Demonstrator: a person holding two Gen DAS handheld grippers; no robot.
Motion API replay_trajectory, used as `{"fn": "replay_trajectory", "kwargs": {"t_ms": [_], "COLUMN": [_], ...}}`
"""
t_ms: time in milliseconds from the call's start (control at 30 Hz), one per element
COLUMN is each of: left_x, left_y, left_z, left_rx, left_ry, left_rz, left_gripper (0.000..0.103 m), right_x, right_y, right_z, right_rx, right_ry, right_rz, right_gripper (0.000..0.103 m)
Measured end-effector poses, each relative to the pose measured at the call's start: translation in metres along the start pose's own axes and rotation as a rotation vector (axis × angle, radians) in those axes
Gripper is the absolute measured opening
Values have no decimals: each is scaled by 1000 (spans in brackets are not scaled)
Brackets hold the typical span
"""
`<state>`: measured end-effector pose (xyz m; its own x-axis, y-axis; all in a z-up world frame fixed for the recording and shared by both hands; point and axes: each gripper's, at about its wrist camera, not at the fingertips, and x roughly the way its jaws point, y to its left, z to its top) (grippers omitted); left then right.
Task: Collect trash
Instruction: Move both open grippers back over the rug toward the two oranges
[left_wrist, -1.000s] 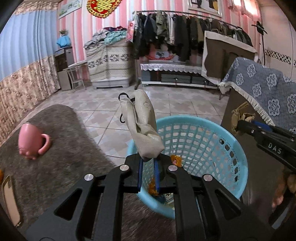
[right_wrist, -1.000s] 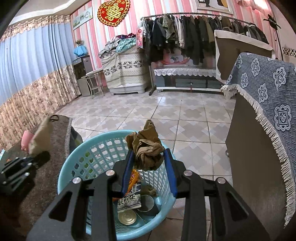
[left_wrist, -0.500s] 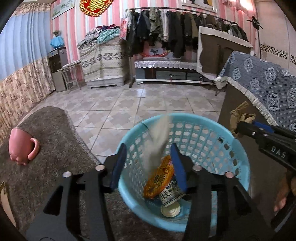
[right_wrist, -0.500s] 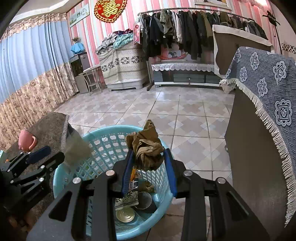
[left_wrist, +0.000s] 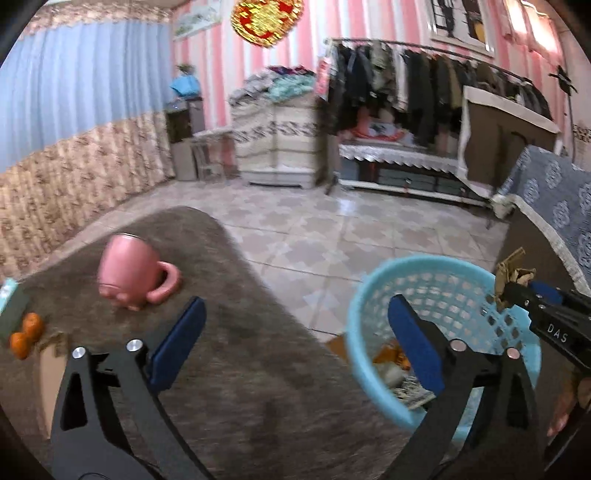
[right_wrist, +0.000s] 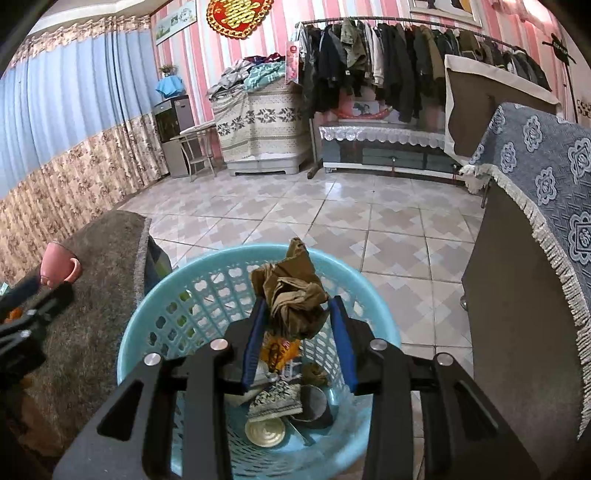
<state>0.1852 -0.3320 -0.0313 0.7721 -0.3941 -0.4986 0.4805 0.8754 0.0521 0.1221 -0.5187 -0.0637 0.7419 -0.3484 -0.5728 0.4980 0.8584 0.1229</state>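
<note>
Over a grey rug (left_wrist: 229, 369), the left gripper (left_wrist: 295, 339) is opening wide, empty, while the right gripper (right_wrist: 299, 332) is loosening around crumpled brown paper (right_wrist: 291, 291) above the blue basket (right_wrist: 155, 314).

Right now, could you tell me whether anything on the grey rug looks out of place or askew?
Yes: the pink mug lies tipped over on the grey rug, handle toward the blue basket, with no spill that I can see. Two small orange fruits also sit loose on the rug near its left edge.
</note>
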Motion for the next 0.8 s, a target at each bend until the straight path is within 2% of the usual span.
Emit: {"fn": "replay_trajectory", "kwargs": {"t_ms": [67,100,133,200,300,400,500,800], "left_x": [-9,-17,-22,-36,-57,-85,-118,-201], "left_y": [9,16,22,36,60,87,115,184], "left_z": [1,1,2,4,7,9,5,-25], "left_rx": [-3,-4,-6,-17,-39,-71,-111,-192], "left_ry": [-16,-27,-33,-48,-62,-92,-114,-149], "left_rz": [25,47,61,89,128,188,243,428], "left_gripper": [97,97,97,97,97,97,97,98], "right_x": [1,1,1,0,-7,-18,-38,-106], "right_y": [4,5,6,6,8,15,30,89], "right_z": [0,0,0,-1,-1,4,4,2], "right_rx": [-11,-10,-7,4,4,-17,-62,-169], "right_ry": [-8,-14,-17,-14,-27,-51,-77,-160], "right_rz": [-14,-24,-27,-16,-19,0,47,173], "right_gripper": [49,62,70,72,86,94,98,99]}}
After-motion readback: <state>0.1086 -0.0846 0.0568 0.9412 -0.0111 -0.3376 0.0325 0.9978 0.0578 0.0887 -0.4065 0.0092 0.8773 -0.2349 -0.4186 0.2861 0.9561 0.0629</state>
